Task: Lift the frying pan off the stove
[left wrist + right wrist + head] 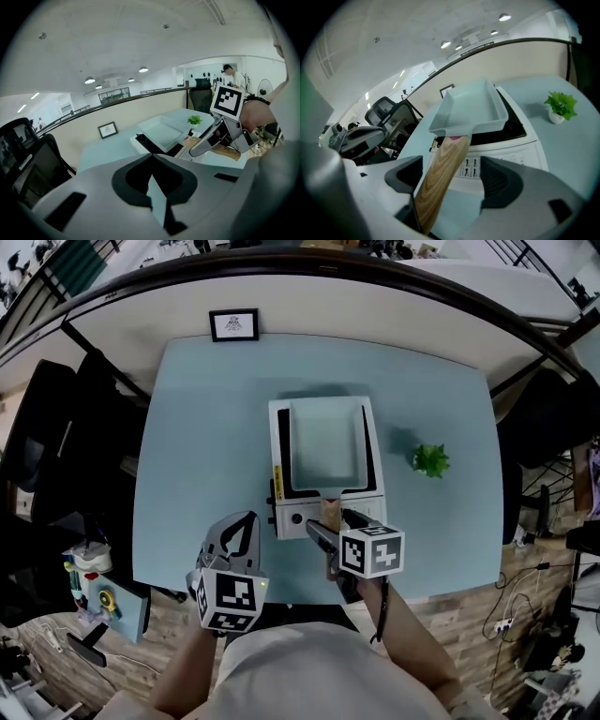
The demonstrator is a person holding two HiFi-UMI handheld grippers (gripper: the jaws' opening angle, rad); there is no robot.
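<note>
A square pale-blue frying pan (325,442) sits on a white stove (300,518) in the middle of the light-blue table (206,427). Its wooden handle (330,515) points toward me. My right gripper (328,519) straddles that handle with its jaws wide. In the right gripper view the handle (443,173) runs close to the left jaw, and a gap remains before the right jaw. The pan (471,110) rests flat on the stove (506,145). My left gripper (246,521) hovers over bare table left of the stove, its jaw tips meeting (151,157) with nothing between them.
A small potted plant (431,460) stands on the table right of the stove. A framed picture (234,324) stands at the far edge against a curved partition. Black office chairs (47,427) are off the table's left side.
</note>
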